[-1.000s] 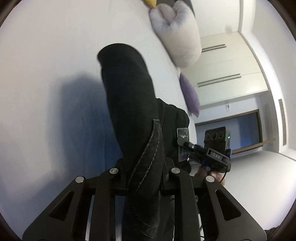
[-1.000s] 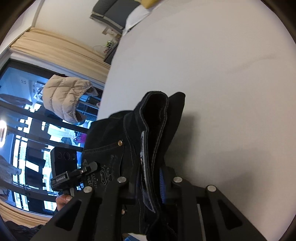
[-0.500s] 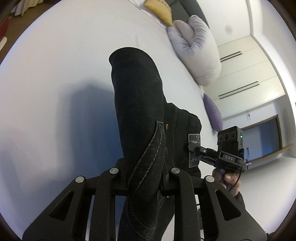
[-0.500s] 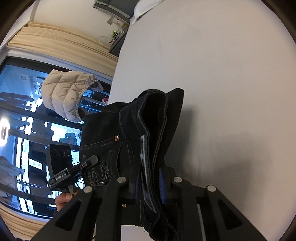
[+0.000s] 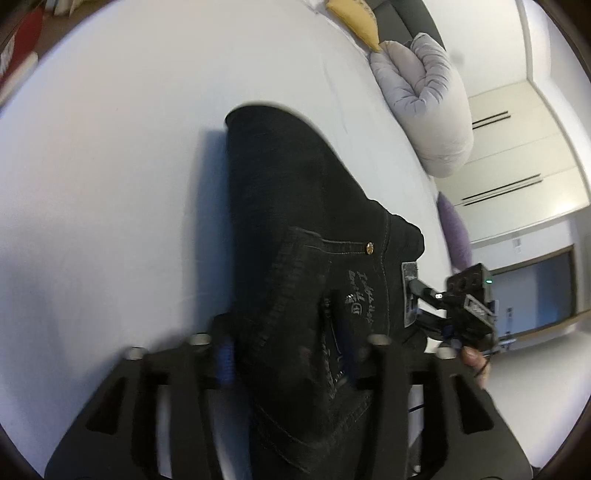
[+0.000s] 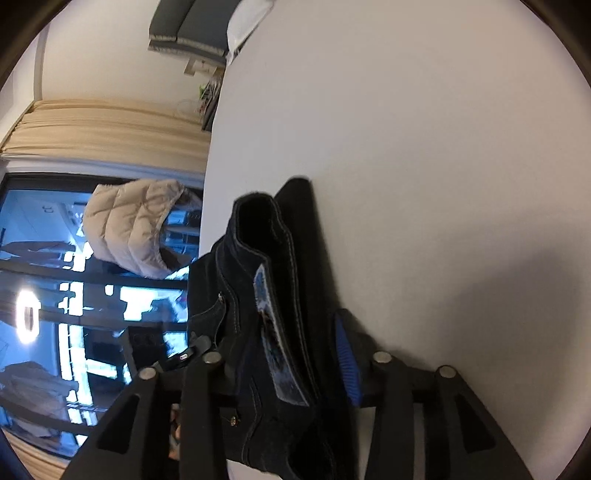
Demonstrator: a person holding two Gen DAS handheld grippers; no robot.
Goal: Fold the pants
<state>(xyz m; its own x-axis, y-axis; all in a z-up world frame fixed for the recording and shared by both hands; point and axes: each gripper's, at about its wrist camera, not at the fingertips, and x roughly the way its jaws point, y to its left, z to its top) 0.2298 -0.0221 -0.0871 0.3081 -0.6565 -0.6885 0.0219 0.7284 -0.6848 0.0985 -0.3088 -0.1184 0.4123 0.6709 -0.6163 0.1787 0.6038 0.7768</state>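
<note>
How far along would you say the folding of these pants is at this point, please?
Done: the black pants already lie doubled into a thick bundle on the white bed. In hand: the left gripper and right gripper are both opening, the waistband end between their jaws, so they are letting go. Left: drawing both grippers clear, perhaps smoothing the bundle; whether another fold is needed I cannot tell.

We're standing in a bedroom, clearly someone's home. A wide white bed (image 5: 129,155) fills the space, with a rolled pale-grey duvet (image 5: 424,99) and a yellow cushion (image 5: 354,16) up at its head. Cream built-in wardrobes (image 5: 517,147) line one wall, beige curtains (image 6: 103,133) hang over a big dark window (image 6: 48,295), and a puffy beige jacket (image 6: 129,229) hangs beside it.
</note>
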